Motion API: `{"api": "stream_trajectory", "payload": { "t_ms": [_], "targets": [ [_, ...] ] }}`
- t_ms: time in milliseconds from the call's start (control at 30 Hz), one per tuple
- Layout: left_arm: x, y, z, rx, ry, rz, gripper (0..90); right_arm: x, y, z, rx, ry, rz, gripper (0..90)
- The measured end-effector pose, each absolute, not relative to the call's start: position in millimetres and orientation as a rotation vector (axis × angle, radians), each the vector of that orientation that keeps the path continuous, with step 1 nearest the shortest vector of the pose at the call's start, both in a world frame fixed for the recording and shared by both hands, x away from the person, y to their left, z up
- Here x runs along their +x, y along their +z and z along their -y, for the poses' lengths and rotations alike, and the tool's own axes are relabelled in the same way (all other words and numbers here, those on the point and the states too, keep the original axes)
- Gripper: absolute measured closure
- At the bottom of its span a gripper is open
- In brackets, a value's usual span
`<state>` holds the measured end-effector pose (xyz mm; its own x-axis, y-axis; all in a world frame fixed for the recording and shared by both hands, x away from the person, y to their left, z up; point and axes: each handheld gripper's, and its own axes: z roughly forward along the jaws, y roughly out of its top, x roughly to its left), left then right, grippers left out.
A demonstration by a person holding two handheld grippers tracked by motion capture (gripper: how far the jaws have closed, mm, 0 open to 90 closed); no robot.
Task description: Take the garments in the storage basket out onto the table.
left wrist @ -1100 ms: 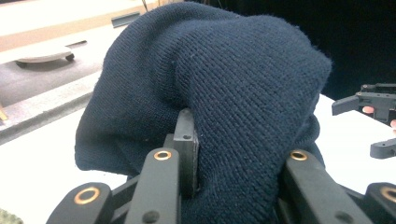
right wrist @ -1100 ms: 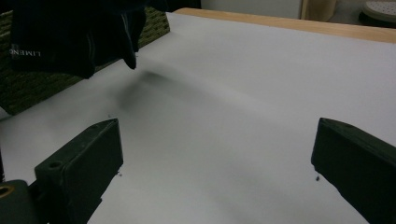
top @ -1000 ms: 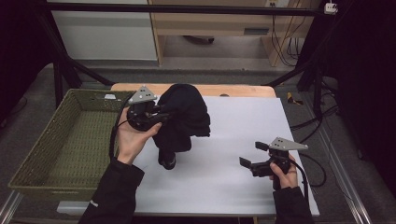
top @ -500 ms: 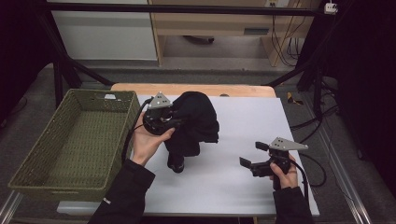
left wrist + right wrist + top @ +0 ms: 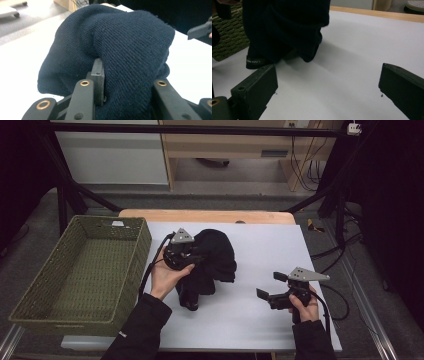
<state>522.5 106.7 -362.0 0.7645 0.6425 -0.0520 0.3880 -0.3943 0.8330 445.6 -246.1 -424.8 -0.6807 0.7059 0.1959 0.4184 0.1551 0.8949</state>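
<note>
A dark navy knit garment [image 5: 217, 257] hangs bunched from my left gripper [image 5: 196, 258] and its lower end touches the white table [image 5: 270, 240]. In the left gripper view the knit [image 5: 112, 42] is pinched between the jaws of the left gripper [image 5: 127, 80], which have just been opening slightly with the fabric still between them. My right gripper [image 5: 270, 285] rests open at the table's front right, apart from the garment. The right gripper view has its jaws wide on the right gripper [image 5: 329, 95], with the garment [image 5: 287, 25] and its lettered cuff beyond.
A green woven basket [image 5: 143, 251] stands at the table's left side, close to the left hand. It also appears as a woven basket [image 5: 229, 42] behind the garment. A wooden edge [image 5: 210, 215] runs along the table's back.
The left hand has carried the garment rightward, away from the basket, and lowered it until its end rests on the table. The right hand has stayed still.
</note>
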Motion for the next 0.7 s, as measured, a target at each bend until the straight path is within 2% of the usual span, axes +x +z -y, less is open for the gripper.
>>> {"api": "stream_trajectory", "payload": {
  "t_ms": [167, 333, 467, 700],
  "targets": [
    [524, -372, -103, 2.049, 0.342, -0.761, 65.9, 446, -425, 246, 1.089, 1.535, -2.164, 2.4],
    [525, -389, -93, 2.096, 0.331, -0.757, 60.8, 445, -425, 246, 1.089, 1.535, -2.164, 2.6],
    [525, -399, -94, 2.050, 0.309, -0.760, 58.2, 445, -424, 247, 1.091, 1.536, -2.160, 2.6],
    [523, -398, -98, 2.047, 0.338, -0.760, 45.2, 446, -425, 245, 1.088, 1.530, -2.167, 2.6]
  ]
}}
